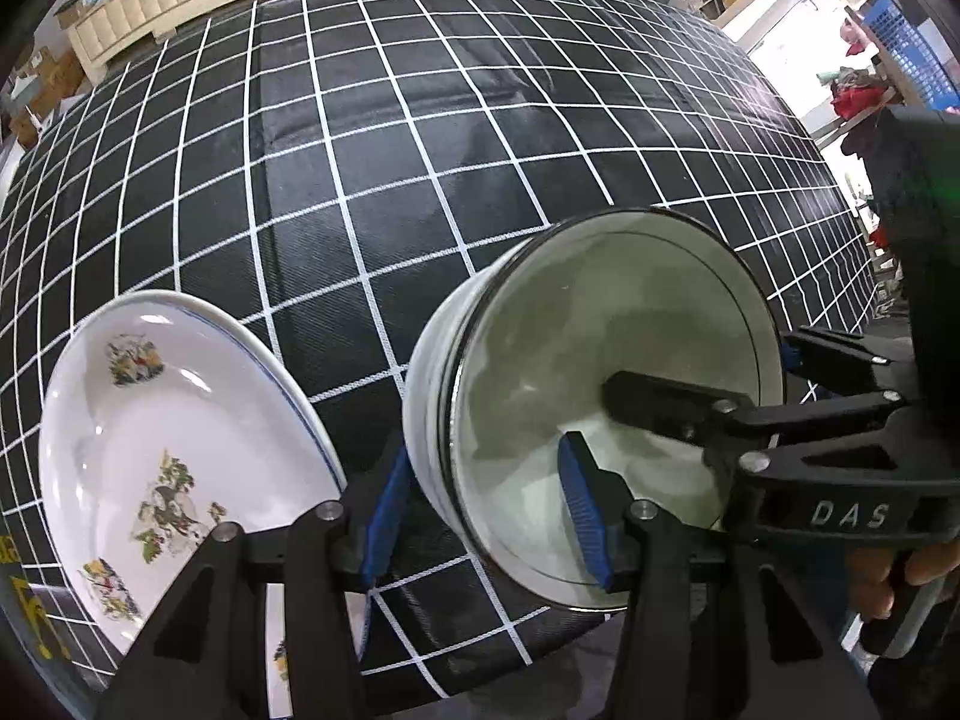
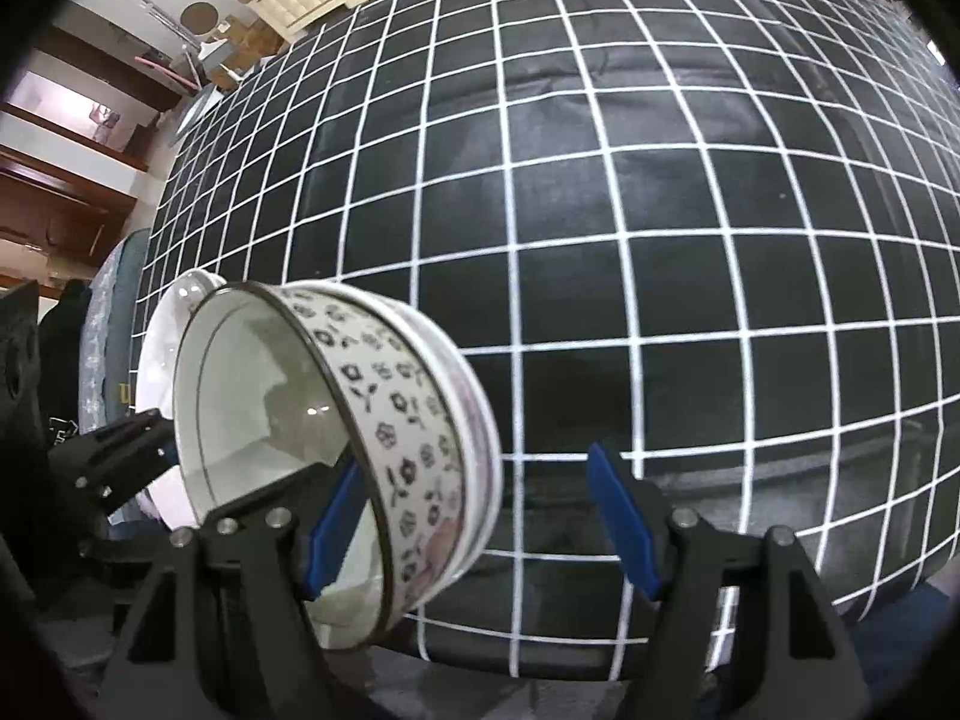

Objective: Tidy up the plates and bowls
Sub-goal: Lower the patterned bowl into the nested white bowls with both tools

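1. Far left: a decorated plate (image 1: 150,420) lies near the front edge of the grid-patterned table (image 1: 420,120). A second decorated rim shows under it, so we judge that a plate stack is already started.
2. Left gripper (image 1: 483,480): one blue pad (image 1: 387,510) sits against the outside of the bowl wall and the other is inside the bowl. We read the fingers as pinching that wall. The contact inside is not sharply visible, but nothing else appears to carry the bowl.
3. Centre: the bowl (image 1: 600,312) is tipped on its side with its mouth toward the left camera, just right of the plate and not touching it. It appears to be lifted off the cloth. The right wrist view shows a dark flower pattern on its outer wall.
4. Right gripper (image 2: 474,480): the fingers are spread wide. One pad is inside the bowl mouth, and the other stands clear of the patterned wall with a visible gap. It has no grip.
5. Step in hand, in our judgement: the bowl is between the two grippers at a handover point, with the left bearing it.
6. Next move calls for one firm pinch before the other loosens, then levelling the bowl and setting it down clear of the plate rim. A tilted, glazed wall may slip.
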A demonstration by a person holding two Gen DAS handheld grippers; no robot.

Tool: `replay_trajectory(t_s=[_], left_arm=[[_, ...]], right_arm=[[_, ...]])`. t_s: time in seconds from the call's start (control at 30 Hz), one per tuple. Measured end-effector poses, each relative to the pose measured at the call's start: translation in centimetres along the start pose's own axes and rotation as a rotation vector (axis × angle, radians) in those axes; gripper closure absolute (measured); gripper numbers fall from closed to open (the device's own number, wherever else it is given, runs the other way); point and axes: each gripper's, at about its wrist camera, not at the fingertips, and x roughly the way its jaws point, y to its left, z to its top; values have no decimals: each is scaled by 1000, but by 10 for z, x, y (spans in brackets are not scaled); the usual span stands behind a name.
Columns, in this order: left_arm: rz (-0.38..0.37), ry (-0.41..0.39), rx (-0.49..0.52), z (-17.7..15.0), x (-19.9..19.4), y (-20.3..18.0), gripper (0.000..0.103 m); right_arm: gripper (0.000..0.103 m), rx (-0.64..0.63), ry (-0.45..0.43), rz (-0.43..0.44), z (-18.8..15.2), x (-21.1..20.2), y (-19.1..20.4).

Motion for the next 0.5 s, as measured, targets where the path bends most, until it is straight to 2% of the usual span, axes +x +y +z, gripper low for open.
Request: replay_trajectory(t_s=[0.13, 0.23, 0.5], left_arm=[[1, 13, 25, -8, 8, -5, 55], [-6, 2, 10, -11, 11, -7, 55], [-31, -25, -25, -15, 12, 8, 55]], right_arm=[[28, 12, 22, 37, -3, 9, 3], [41, 23, 16, 84, -3, 5, 0], [41, 12, -5, 95, 3, 3, -1]])
